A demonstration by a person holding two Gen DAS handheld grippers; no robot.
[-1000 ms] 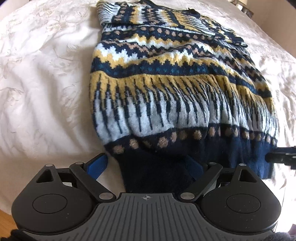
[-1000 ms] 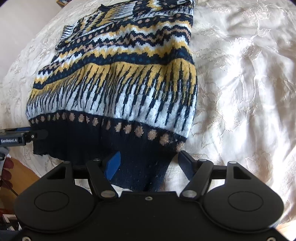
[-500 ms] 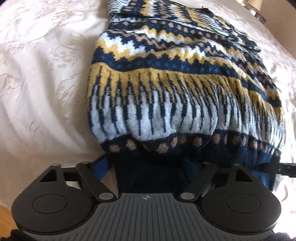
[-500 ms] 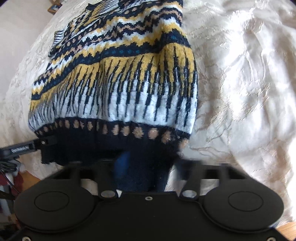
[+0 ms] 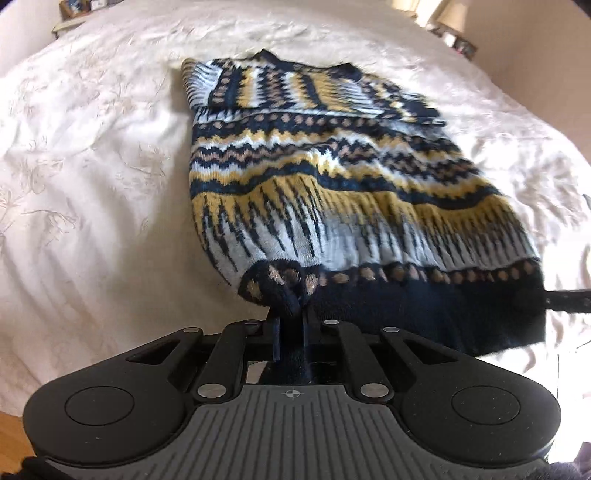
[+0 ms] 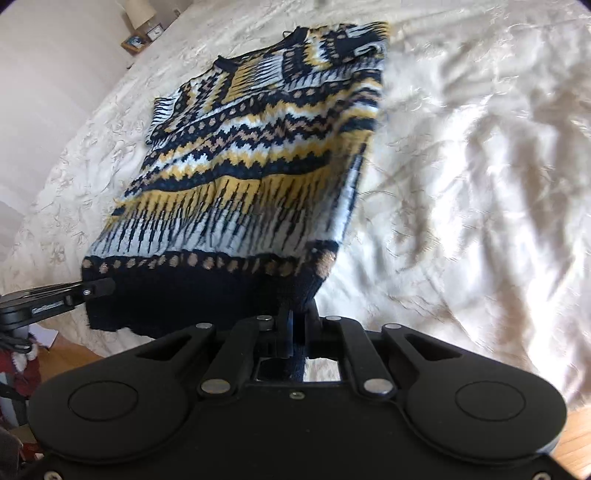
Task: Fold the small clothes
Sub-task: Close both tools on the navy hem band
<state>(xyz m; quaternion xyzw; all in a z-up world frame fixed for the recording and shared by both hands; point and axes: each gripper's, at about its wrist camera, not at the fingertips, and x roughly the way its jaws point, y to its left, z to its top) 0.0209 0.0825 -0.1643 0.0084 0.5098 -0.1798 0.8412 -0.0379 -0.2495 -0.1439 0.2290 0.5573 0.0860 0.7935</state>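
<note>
The left gripper (image 5: pixel 290 326) is clamped on the near-left corner of the navy, mustard and white patterned knit sweater (image 5: pixel 332 184); the right gripper (image 6: pixel 295 325) pinches the near-right corner. The sweater lies on the cream embroidered bedspread (image 5: pixel 92 184), hem raised. Best to lift both corners evenly and carry them toward the collar. The small lettering on the other gripper's side is unreadable.

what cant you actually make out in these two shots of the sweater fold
- Left wrist view: how much hem the left claw pinches; the dark knit of the sweater bunches over its tips.
- Right wrist view: the same for the right claw, buried in the navy hem.
- Both views: the sweater's underside, which faces the bedspread.
- Right wrist view: small items by the lamp, too small and blurred.
</note>
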